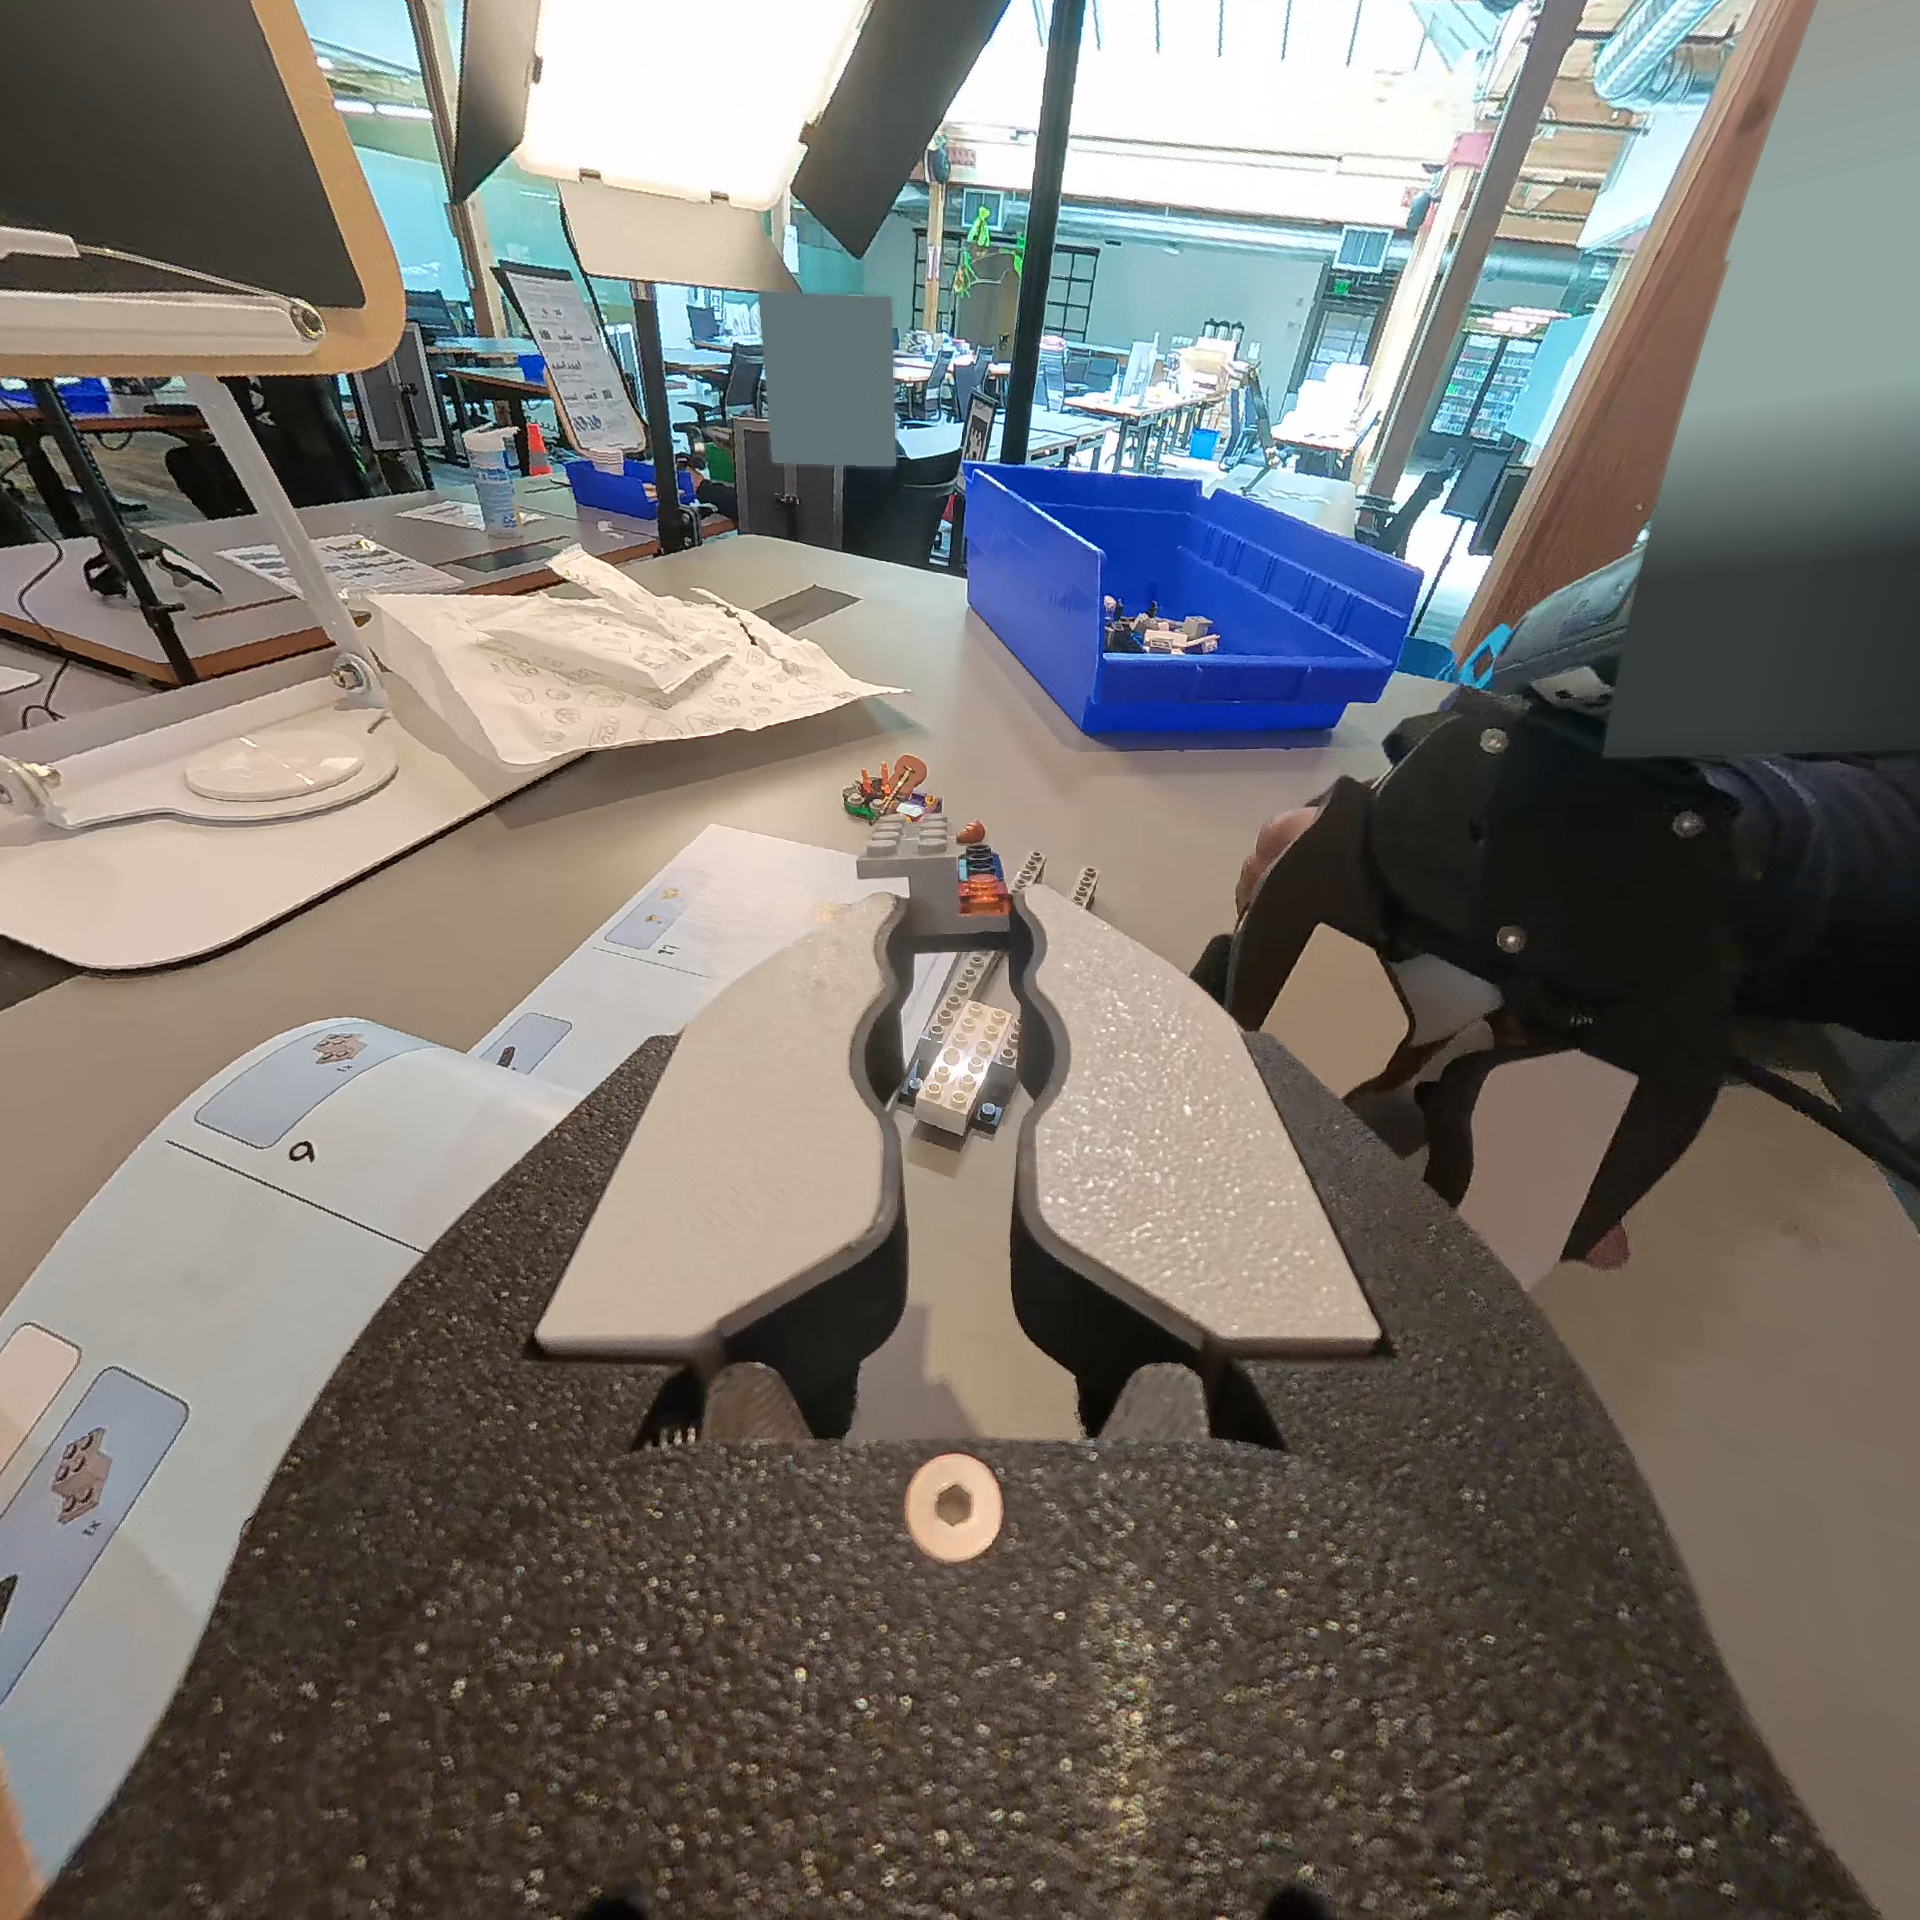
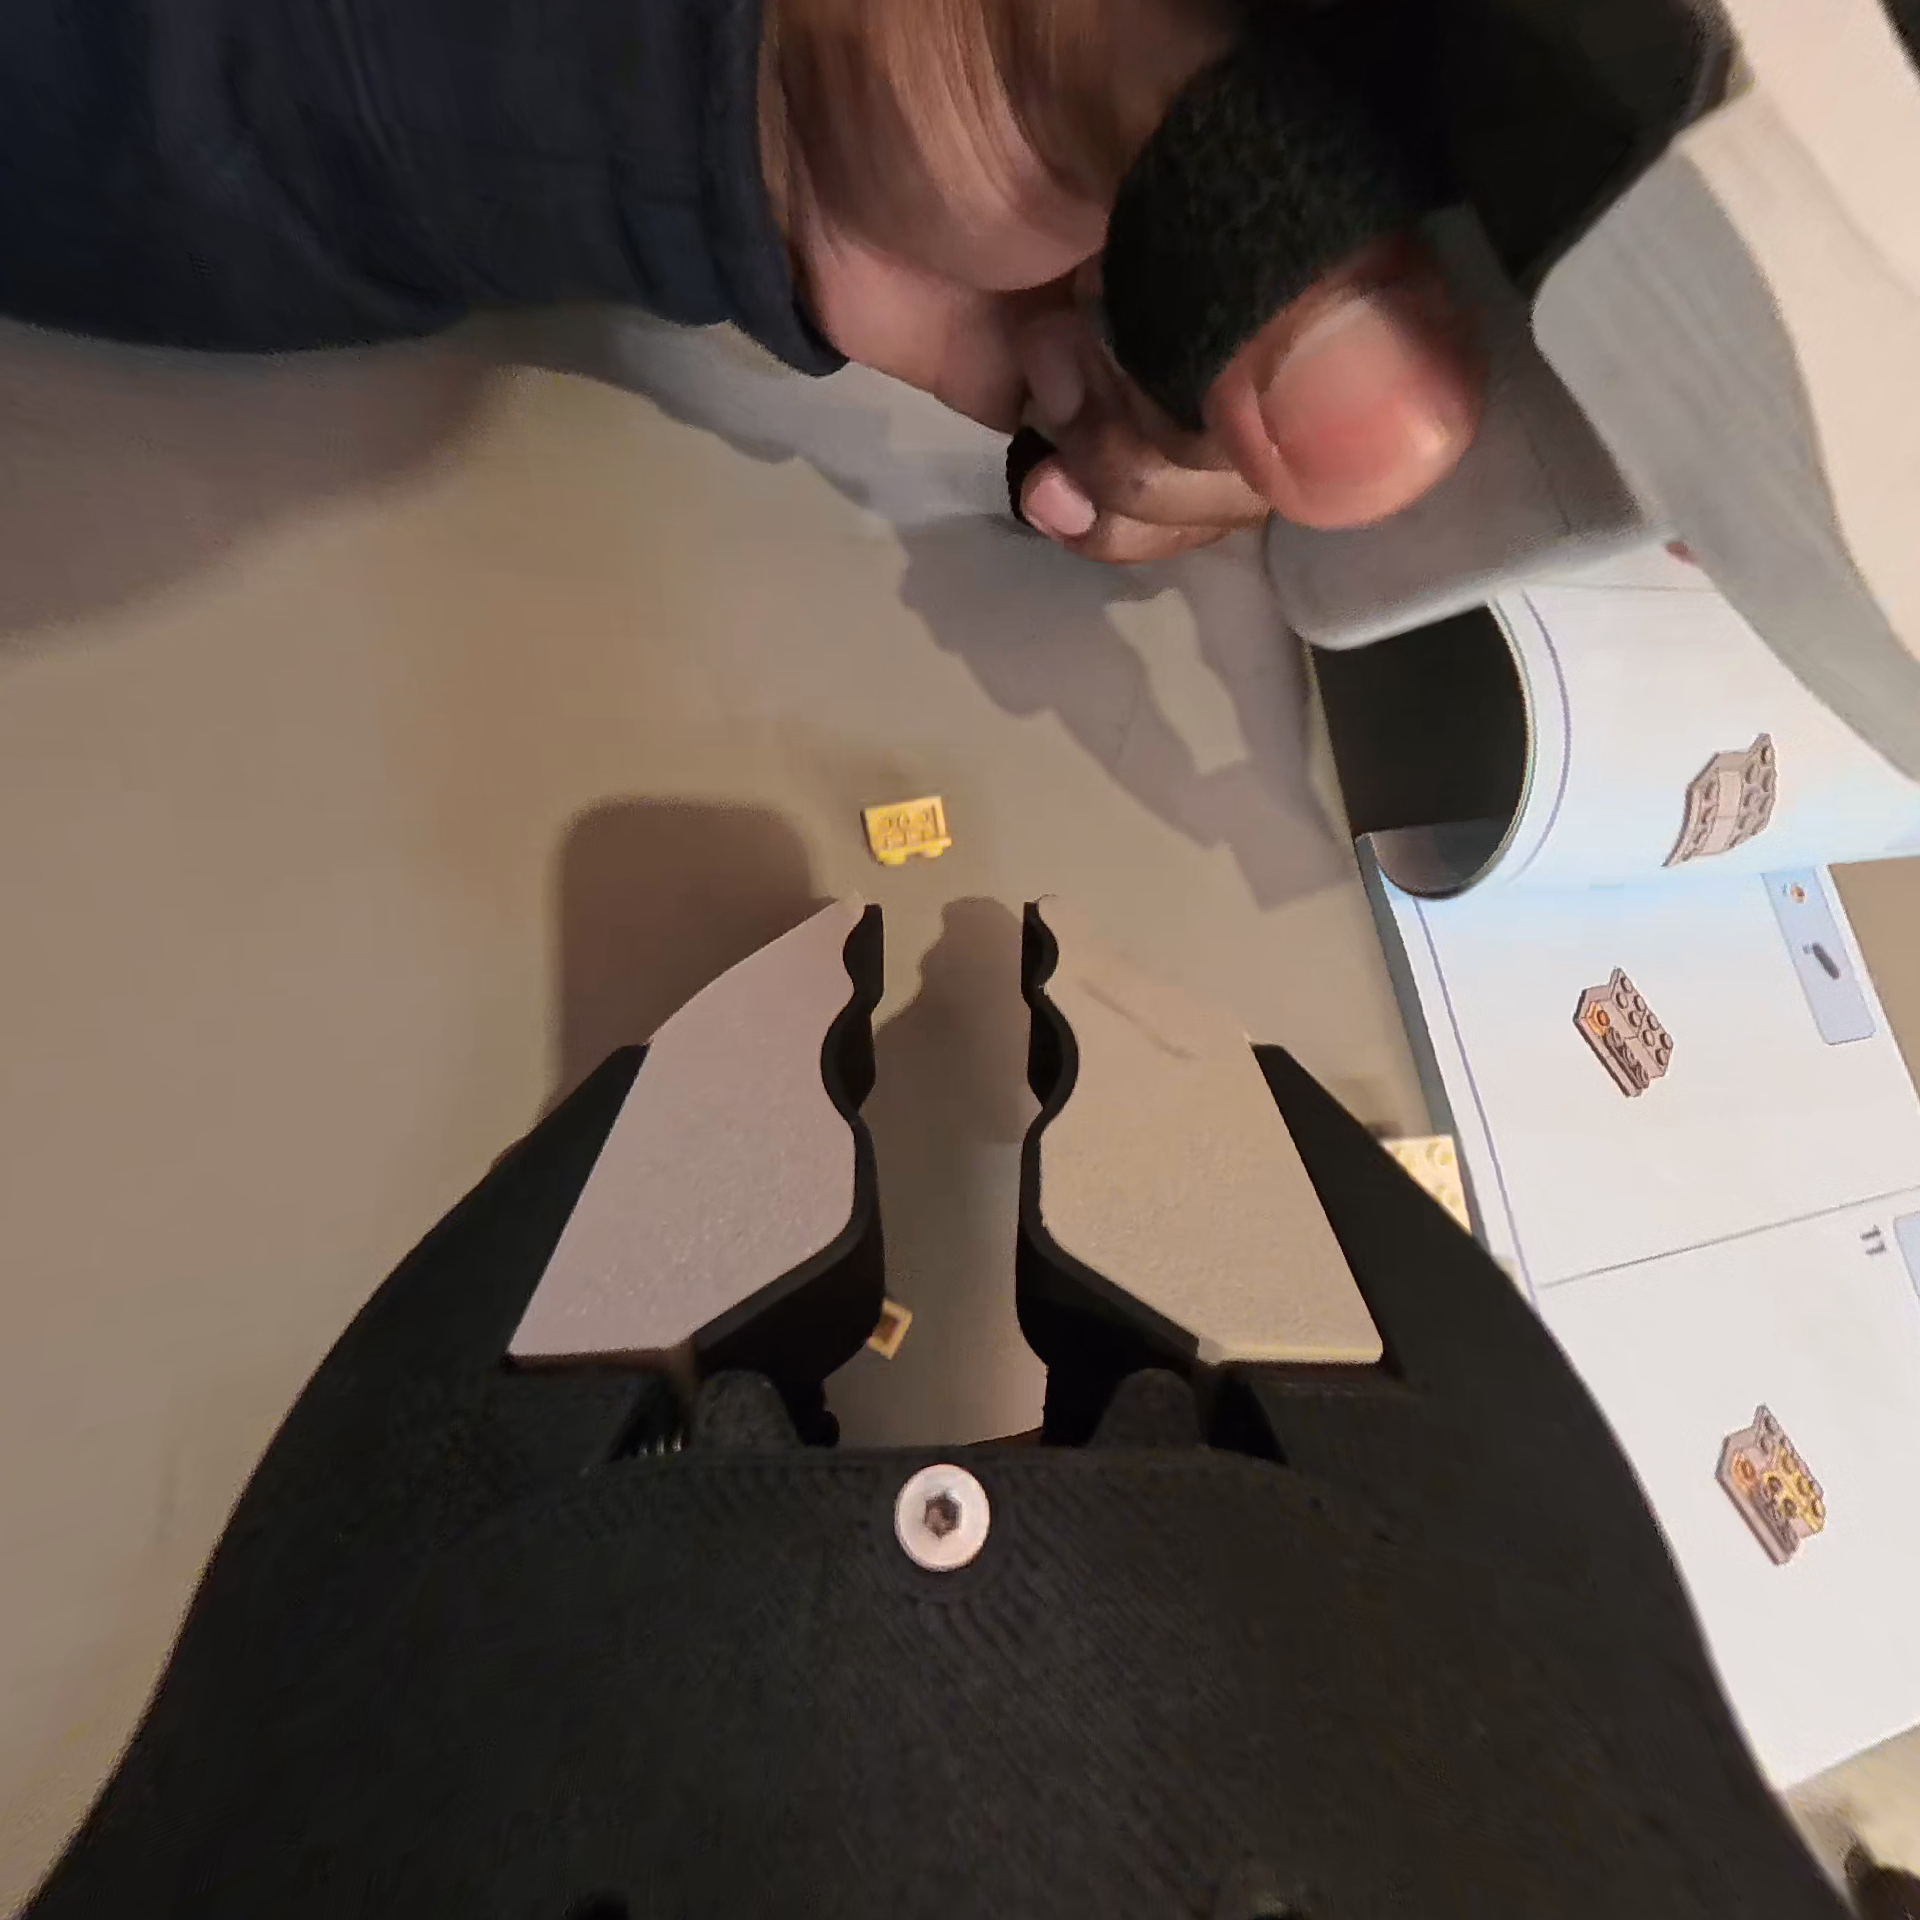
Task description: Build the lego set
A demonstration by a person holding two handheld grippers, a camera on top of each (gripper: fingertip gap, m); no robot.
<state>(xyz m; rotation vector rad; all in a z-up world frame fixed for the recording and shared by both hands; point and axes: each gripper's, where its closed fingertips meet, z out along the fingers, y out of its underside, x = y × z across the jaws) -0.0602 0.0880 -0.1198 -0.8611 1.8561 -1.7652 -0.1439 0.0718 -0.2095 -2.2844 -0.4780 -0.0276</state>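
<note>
1. The left tongs (image 1: 961,914) are clamped on a grey brick assembly (image 1: 930,873), lifted off the surface (image 1: 727,769) so its studs stay reachable.
2. The right tongs (image 2: 951,909) stand apart and bare, pointing down at a small yellow plate (image 2: 906,828) lying just beyond their tips.
3. An instruction booklet (image 2: 1662,1039) lies open to the right for reference.

Blue bin (image 1: 1195,623), yellow brick (image 2: 904,828)

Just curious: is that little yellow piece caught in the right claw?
No, the yellow piece lies on the table beyond the open right claw.
</note>
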